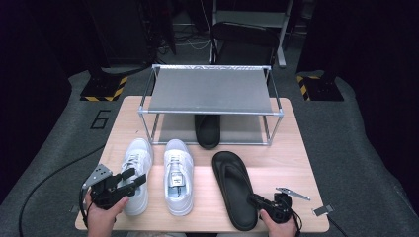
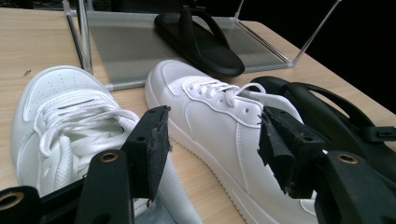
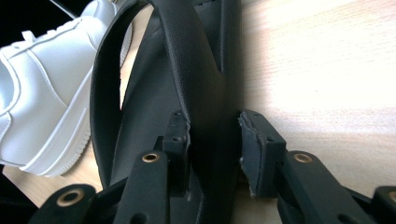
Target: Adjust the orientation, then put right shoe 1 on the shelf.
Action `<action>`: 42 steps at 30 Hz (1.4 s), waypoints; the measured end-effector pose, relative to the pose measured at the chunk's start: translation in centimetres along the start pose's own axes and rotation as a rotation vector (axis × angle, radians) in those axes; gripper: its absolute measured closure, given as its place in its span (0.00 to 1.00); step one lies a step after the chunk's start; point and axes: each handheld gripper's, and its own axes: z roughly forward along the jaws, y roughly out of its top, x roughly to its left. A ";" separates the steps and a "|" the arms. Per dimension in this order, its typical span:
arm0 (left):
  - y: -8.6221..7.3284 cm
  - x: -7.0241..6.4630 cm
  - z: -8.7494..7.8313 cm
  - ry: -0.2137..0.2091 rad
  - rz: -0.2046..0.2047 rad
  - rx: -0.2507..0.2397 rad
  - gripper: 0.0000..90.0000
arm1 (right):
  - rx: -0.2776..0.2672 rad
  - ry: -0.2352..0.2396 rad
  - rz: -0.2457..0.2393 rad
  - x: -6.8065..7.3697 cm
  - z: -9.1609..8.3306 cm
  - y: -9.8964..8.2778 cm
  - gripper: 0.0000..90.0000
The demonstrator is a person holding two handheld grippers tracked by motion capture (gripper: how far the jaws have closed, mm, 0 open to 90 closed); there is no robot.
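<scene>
Right gripper (image 3: 215, 154) jaws clamp matte black sandal (image 3: 205, 93) edge; left gripper (image 2: 212, 154) jaws wide above white sneakers (image 2: 219, 121)

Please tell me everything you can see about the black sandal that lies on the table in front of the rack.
The black sandal is a matte, rubber-like flip-flop with a Y-shaped strap. It lies flat, sole down, on the wooden table, toe toward the rack, right of the right white sneaker. The right gripper has its jaws around the heel-side edge; whether both pads press on it is unclear.
</scene>
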 end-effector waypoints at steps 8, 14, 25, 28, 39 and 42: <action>0.0 0.0 -0.2 0.009 0.004 -0.001 0.47 | -0.048 -0.005 0.037 -0.3 -0.8 0.6 0.72; 0.0 0.1 -0.1 0.005 0.005 0.010 0.47 | -0.083 -0.010 0.046 -0.5 -0.4 1.6 0.72; 0.3 1.0 -0.5 0.013 -0.008 0.005 0.47 | -0.114 -0.052 0.049 0.0 0.5 4.3 0.71; 0.2 0.9 -0.6 0.018 -0.009 0.002 0.47 | -0.116 -0.058 0.042 0.3 0.9 5.1 0.71; 0.2 0.7 -0.4 0.011 -0.001 0.004 0.47 | -0.130 -0.093 0.013 2.1 1.9 8.5 0.72; 0.3 0.7 -0.4 0.012 0.000 0.001 0.47 | -0.144 -0.095 0.036 1.7 3.0 9.8 0.72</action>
